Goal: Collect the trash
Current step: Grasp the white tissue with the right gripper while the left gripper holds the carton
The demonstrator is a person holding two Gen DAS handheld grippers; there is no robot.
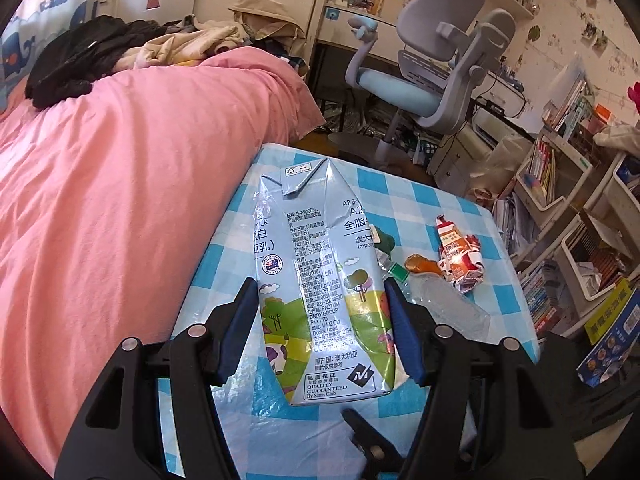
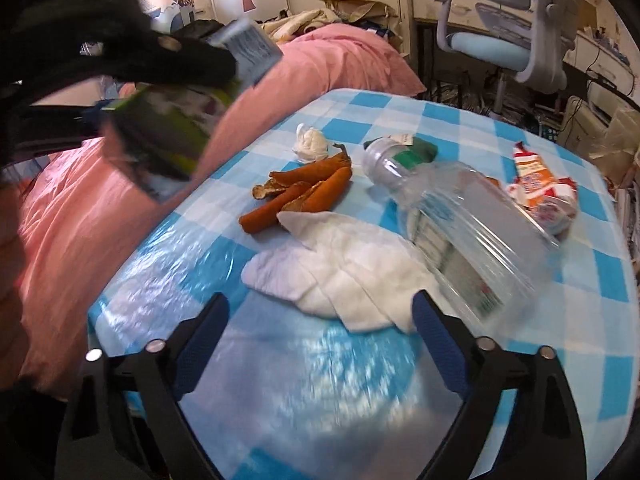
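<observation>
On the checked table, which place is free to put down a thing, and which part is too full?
Free: the near end of the checked table, between the right claw and the white tissue. Crowded: the middle, with orange peel, plastic bottle and snack wrapper.

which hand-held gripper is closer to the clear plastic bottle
Right. The right hand-held gripper is open just in front of the plastic bottle, one finger beside its base. The left hand-held gripper is lifted off to the side, clamped on the milk carton.
</observation>
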